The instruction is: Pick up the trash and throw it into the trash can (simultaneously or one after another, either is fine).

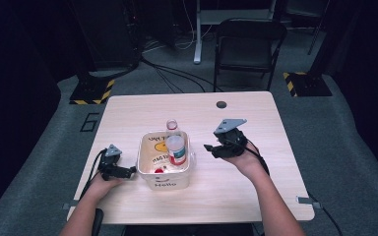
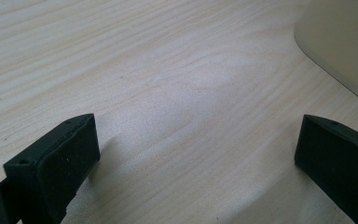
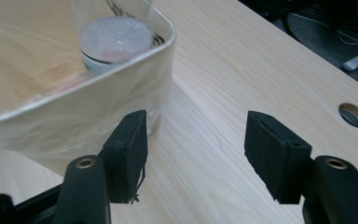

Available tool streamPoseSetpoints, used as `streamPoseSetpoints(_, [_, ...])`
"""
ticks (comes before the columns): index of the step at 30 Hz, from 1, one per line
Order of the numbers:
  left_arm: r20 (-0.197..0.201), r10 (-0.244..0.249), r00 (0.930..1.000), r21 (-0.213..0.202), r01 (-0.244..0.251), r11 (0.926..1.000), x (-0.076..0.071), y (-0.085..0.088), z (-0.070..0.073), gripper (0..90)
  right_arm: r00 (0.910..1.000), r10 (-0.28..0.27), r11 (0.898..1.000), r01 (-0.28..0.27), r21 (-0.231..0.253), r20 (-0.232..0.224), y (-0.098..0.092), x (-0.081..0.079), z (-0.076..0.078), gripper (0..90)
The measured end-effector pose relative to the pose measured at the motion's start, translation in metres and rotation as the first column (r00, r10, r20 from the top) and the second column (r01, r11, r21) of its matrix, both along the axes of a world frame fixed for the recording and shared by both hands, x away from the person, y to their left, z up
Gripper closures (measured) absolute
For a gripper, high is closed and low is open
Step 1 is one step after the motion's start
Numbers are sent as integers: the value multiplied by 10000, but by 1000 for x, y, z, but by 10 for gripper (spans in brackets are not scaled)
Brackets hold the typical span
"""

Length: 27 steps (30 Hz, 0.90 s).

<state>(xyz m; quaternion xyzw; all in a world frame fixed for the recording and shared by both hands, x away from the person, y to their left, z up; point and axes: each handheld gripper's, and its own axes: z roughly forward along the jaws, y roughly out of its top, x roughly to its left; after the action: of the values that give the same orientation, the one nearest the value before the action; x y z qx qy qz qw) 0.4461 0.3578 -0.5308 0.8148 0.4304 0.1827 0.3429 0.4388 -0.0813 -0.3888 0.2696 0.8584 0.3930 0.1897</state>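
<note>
We hold the right gripper [image 1: 210, 148] open, empty — the upright bottle [image 1: 176, 149] in the tub [image 1: 166, 183] stands leftward; left gripper [image 1: 131, 170] open too.

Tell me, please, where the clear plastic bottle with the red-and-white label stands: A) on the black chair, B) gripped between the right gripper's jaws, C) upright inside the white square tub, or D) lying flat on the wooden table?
C: the clear plastic bottle stands upright inside the white square tub, while the right gripper is open beside the tub with nothing between its jaws.
</note>
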Motion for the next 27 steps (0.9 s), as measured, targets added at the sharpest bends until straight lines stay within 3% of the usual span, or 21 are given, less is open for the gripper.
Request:
streamPoseSetpoints(9, [9,9,10000,-13,-9,10000,-1,0,0,0,9972,-753,9971,753,86,16,-24,8,-14,383])
streamPoseSetpoints(15, [10,13,10000,-21,-13,10000,-1,0,0,0,9924,-1224,9914,1229,441,-135,-36,12,-19,376])
streamPoseSetpoints(27, [-3,11,10000,-27,-11,10000,-1,0,0,0,9755,-2132,9738,2167,695,-542,-56,14,-45,376])
